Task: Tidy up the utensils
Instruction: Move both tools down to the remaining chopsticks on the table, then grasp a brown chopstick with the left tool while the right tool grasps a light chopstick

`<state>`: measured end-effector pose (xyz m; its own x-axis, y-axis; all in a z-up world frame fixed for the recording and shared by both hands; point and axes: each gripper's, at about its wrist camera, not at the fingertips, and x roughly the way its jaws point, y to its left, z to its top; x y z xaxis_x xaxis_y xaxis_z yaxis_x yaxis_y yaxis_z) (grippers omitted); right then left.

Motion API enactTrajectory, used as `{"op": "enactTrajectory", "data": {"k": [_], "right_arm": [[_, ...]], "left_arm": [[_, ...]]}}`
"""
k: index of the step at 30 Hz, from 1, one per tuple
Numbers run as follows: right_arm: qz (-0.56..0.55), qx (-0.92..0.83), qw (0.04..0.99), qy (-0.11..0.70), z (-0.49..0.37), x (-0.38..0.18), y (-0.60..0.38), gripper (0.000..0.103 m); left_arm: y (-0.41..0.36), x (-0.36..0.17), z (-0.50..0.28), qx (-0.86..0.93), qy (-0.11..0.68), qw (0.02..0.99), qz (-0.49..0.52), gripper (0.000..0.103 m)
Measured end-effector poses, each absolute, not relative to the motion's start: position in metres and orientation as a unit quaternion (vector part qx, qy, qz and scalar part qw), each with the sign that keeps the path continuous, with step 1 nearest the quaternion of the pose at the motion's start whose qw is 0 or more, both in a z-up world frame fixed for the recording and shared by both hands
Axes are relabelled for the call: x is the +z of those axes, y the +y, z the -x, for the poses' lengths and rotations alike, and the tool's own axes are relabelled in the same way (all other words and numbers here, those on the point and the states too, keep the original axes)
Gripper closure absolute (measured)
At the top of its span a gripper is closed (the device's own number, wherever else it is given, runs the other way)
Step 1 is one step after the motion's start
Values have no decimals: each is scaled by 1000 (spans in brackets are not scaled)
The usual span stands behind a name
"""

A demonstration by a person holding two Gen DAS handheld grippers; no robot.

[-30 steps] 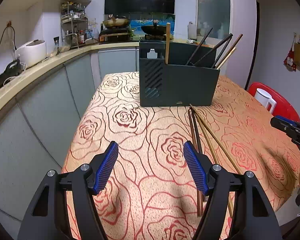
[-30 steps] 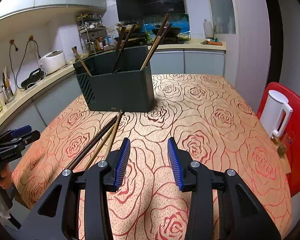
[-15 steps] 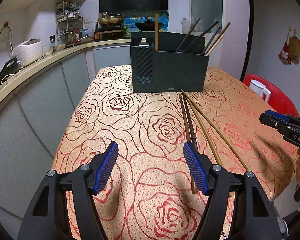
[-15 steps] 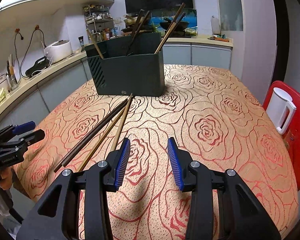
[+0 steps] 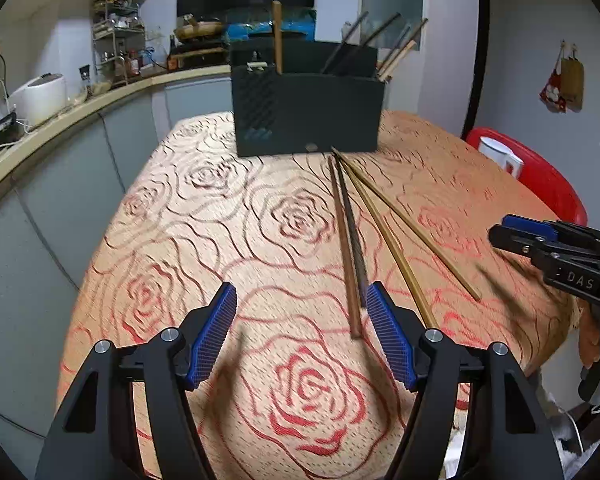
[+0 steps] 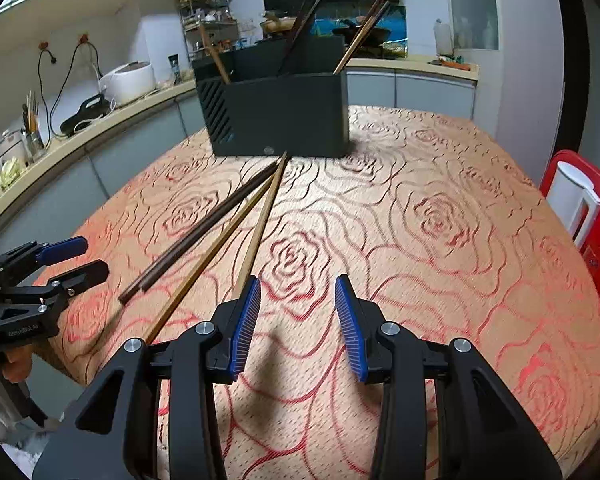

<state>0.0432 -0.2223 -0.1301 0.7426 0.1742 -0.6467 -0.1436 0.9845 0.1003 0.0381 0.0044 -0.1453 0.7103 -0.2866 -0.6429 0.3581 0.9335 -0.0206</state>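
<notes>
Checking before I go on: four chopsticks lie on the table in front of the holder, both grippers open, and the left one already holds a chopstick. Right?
Not quite. The left gripper holds nothing: in the left wrist view its jaws stand open over bare tablecloth, beside the chopsticks. The rest stands.

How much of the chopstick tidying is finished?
Partly done: several chopsticks already stand in the dark holder. Nothing is in hand; the left gripper and right gripper are both open and empty. Left to do: four loose chopsticks lying on the rose tablecloth.
</notes>
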Motion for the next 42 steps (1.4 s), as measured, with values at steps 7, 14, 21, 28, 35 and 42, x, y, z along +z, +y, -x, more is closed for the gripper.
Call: {"op": "enactTrajectory", "data": {"k": [7,14,21,28,35,42], "right_arm": [[-9,102,928,359,-37,-142,-206,65],[0,112,924,366,-36,-149,-197,65],[6,123,923,364,-35,-152,-189,65],[26,124,926,354,-34,-154,-179,65],[47,123,929,346,-33,-155,-173,83],[27,117,926,359,-37,-153,-183,94]], "left_arm": [[-9,-156,-33,-198,345,915,-64,38],[-17,-164,-31,-207,351,910,-79,55],[-21,-167,-31,-211,353,907,-85,72],[-22,-167,-34,-219,354,906,-76,88],[-26,-167,-33,-226,351,905,-82,95],[-19,-161,-36,-224,349,907,-76,96]]}}
